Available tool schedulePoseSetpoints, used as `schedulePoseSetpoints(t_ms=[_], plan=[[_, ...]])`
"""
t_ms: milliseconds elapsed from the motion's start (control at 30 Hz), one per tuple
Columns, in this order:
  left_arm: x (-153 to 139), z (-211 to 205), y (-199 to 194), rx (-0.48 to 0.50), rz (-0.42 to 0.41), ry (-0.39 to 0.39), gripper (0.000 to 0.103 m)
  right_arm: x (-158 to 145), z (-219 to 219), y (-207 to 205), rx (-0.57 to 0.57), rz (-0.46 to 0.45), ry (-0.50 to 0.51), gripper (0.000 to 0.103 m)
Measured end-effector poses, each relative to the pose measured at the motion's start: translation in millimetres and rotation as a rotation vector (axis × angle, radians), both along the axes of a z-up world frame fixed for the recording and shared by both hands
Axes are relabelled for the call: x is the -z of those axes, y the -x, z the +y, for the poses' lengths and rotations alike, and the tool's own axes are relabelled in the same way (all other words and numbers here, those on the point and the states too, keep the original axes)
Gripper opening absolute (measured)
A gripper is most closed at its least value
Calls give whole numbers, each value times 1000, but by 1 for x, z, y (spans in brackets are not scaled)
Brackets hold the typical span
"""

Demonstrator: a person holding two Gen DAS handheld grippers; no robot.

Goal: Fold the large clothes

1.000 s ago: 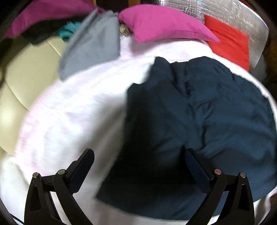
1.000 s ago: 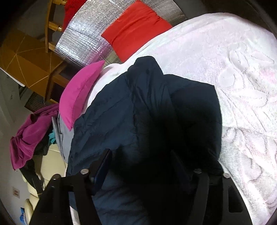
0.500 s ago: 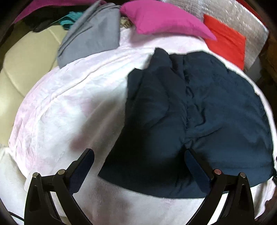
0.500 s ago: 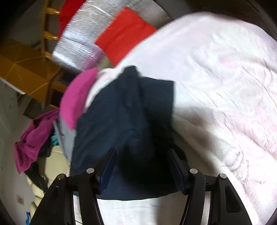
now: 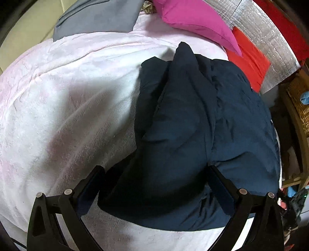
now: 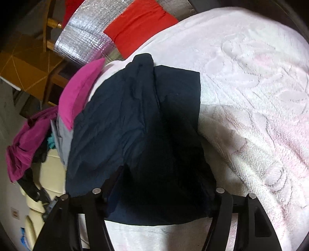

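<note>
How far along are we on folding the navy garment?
Done: the navy garment lies doubled over in layers on the white blanket. In hand: nothing is gripped; the left claw and right claw hover open over its near edge. Left: probably another fold, then the grey garment behind.

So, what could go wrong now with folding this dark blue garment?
1. The navy garment is bunched in thick ridges; pinching now may lock in creases.
2. Both the left gripper and the right gripper are open over it, so a pinch might catch only one layer, or the white blanket beneath.
</note>
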State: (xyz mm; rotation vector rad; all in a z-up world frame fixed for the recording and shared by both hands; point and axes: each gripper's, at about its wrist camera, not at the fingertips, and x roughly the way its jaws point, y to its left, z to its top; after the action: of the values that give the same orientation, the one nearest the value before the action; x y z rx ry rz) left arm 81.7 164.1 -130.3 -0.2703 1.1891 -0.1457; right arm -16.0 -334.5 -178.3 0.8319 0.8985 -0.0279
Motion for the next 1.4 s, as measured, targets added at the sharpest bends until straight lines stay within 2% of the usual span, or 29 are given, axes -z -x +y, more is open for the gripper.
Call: schedulePoseSetpoints(t_ms=[167, 200, 233, 333, 433, 500, 567, 600, 700, 733, 967, 1000, 1067, 1100, 1200, 1267, 1333, 1367, 1400], plan=[[-9, 17, 8, -49, -23, 92, 101, 4, -3, -2, 9, 1, -13, 69], [-9, 17, 9, -52, -24, 93, 97, 3, -3, -2, 10, -1, -16, 70], [-7, 18, 10, -50, -14, 88, 87, 3, -3, -2, 15, -1, -21, 70], [-5, 20, 11, -37, -20, 87, 78, 0, -1, -1, 35, -3, -5, 69], [-12, 15, 14, -13, -56, 60, 67, -5, 3, 0, 52, -4, 49, 58], [-20, 11, 17, -8, -100, 34, 59, -15, 7, 3, 52, -41, 90, 47], [-25, 8, 15, 1, -142, 17, 53, -24, 12, 4, 43, -85, 128, 45], [-25, 6, 14, 7, -145, 0, 53, -24, 13, 3, 36, -83, 136, 45], [-11, -1, 9, 26, -79, -36, 60, -11, 13, -4, 27, -12, 123, 45], [-12, -1, 9, 16, -80, -43, 62, -12, 11, -3, 36, -20, 112, 45], [-33, -7, 17, 11, -171, -112, 62, -19, -3, 9, 95, -86, 35, 47], [-35, -8, 17, 15, -185, -113, 63, -20, -5, 10, 115, -86, 37, 53], [-33, -15, 14, 37, -169, -94, 80, -20, -8, 10, 135, -89, 28, 63], [-27, -19, 10, 48, -146, -91, 82, -19, -8, 8, 138, -87, 33, 63], [-20, -34, 7, 71, -128, -164, 82, -14, 0, -8, 112, -59, 79, 64], [-22, -37, 7, 77, -160, -156, 82, -11, 10, -17, 88, -39, 141, 63], [-24, -39, 9, 80, -183, -156, 80, -20, 23, -15, 73, -59, 230, 54], [-25, -41, 9, 80, -195, -172, 76, -25, 28, -12, 62, -82, 260, 48], [-26, -42, 10, 82, -204, -183, 75, -30, 32, -11, 53, -104, 284, 47]])
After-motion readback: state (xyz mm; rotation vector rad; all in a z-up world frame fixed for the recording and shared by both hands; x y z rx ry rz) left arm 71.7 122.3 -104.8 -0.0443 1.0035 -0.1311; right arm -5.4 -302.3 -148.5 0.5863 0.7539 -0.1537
